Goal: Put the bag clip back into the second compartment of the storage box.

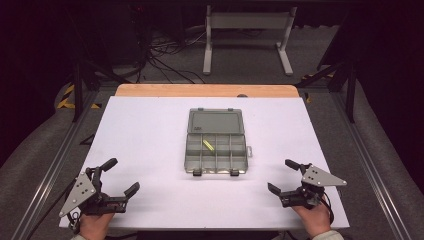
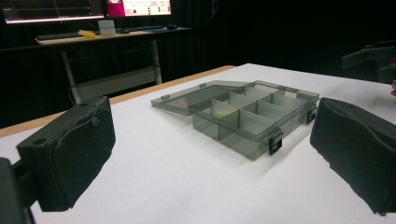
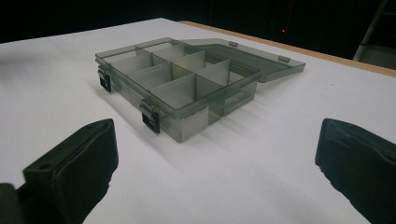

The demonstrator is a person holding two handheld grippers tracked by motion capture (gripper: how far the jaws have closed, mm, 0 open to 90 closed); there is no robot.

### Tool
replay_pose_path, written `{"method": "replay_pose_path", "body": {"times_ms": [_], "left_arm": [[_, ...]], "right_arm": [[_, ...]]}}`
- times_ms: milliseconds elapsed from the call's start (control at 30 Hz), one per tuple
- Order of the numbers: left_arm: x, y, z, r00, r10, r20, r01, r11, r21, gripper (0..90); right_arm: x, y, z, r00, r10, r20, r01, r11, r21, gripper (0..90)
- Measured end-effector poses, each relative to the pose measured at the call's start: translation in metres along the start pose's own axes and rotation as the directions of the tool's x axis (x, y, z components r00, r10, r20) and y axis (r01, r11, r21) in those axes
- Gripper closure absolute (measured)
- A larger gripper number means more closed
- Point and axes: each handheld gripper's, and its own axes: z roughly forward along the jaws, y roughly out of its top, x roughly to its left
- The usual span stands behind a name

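Two tools, my left tool and right tool, sit gaping and empty near the bench's front corners, the open compartment box mid-bench between them.

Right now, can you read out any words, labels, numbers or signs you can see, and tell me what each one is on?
No text can be read.
Organizer box: a pale label on its end wall, too blurred to read.
Monitors behind the table: bright screen content, too small to read.
Left gripper and right gripper: no markings visible.
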Motion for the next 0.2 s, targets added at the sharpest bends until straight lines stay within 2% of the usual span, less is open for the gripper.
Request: {"method": "replay_pose_path", "body": {"times_ms": [100, 200], "left_arm": [[0.0001, 0.0000, 0.0004, 1.0000, 0.001, -0.002, -0.001, 1.0000, 0.006, 0.7], [0.0014, -0.0001, -0.0001, 0.9996, -0.002, -0.027, 0.003, 1.0000, 0.007, 0.5]], "right_arm": [[-0.0001, 0.0002, -0.0006, 1.0000, -0.005, 0.004, 0.005, 1.000, 0.002, 0.0], [0.0002, 0.0010, -0.0020, 0.9997, -0.018, 0.015, 0.018, 1.000, -0.009, 0.0]]}}
